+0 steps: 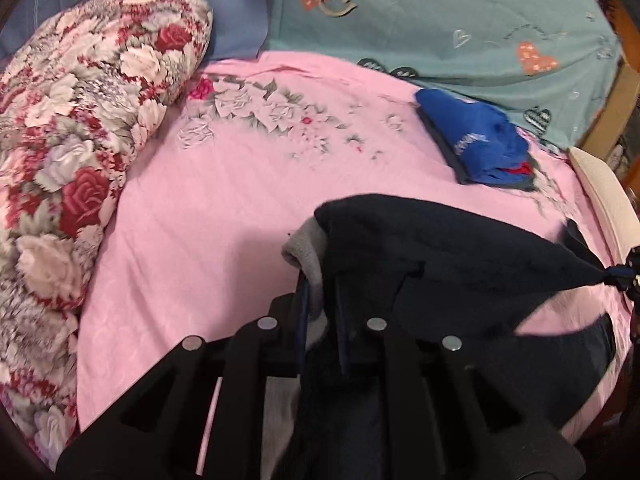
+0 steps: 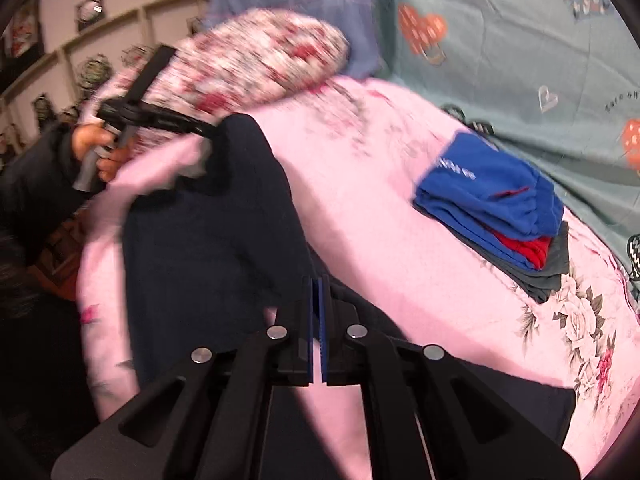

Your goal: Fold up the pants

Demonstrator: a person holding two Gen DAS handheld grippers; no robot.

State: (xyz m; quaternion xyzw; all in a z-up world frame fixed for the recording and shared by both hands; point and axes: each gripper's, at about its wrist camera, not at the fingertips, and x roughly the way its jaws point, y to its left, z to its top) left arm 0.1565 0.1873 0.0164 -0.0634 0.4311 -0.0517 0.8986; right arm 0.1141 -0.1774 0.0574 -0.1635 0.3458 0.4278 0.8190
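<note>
Dark navy pants (image 1: 432,256) with a grey lining are held up over the pink bed sheet (image 1: 224,200). My left gripper (image 1: 320,300) is shut on one corner of the pants, cloth draped over its fingers. My right gripper (image 2: 319,292) is shut on another part of the pants (image 2: 208,240); it also shows at the right edge of the left wrist view (image 1: 618,276), pinching a stretched corner. The left gripper appears in the right wrist view (image 2: 200,126), held by a hand. The pants hang between the two grippers.
A pile of folded clothes, blue on top (image 1: 480,140) (image 2: 496,200), lies on the sheet at the right. A floral quilt (image 1: 68,136) is bunched at the left. A teal heart-print cover (image 1: 460,20) lies behind. The bed's edge (image 1: 604,192) is at the right.
</note>
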